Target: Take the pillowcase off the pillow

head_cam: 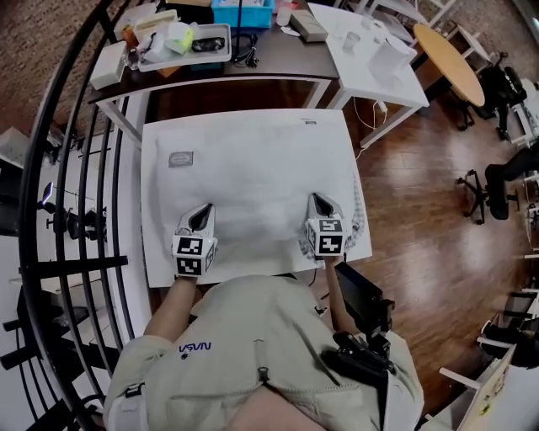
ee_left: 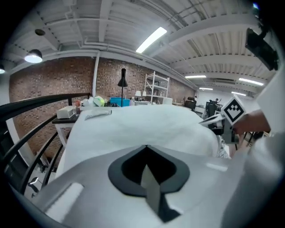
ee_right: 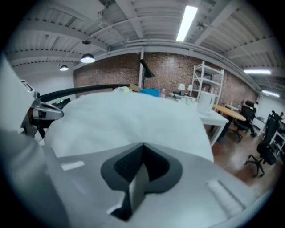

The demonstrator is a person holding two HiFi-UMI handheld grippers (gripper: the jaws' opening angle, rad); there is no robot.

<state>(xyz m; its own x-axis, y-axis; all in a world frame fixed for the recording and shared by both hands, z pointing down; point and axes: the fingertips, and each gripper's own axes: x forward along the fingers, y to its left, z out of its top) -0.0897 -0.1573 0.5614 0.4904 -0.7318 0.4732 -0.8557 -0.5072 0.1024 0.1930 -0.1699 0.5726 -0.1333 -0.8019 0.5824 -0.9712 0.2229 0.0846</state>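
A white pillow in its white pillowcase (head_cam: pixel 253 181) lies flat on a white table (head_cam: pixel 149 210) and covers most of it. A small grey label (head_cam: pixel 180 158) sits near the pillow's far left corner. My left gripper (head_cam: pixel 203 209) is at the pillow's near left edge, jaws together, tips pressed into the fabric. My right gripper (head_cam: pixel 316 200) stands the same way at the near right edge. In the left gripper view the left gripper's (ee_left: pixel 146 147) jaws meet against the white cloth (ee_left: pixel 147 124). The right gripper view shows the right gripper (ee_right: pixel 142 145) closed on the cloth (ee_right: pixel 133 120).
Behind the pillow stands a dark desk (head_cam: pixel 278 63) with a tray (head_cam: pixel 187 44) and a blue box (head_cam: pixel 242 13). A white table (head_cam: pixel 370 59) and a round wooden table (head_cam: pixel 450 59) are at the back right. A black railing (head_cam: pixel 67 202) runs along the left. Office chairs (head_cam: pixel 505 181) stand on the wood floor at right.
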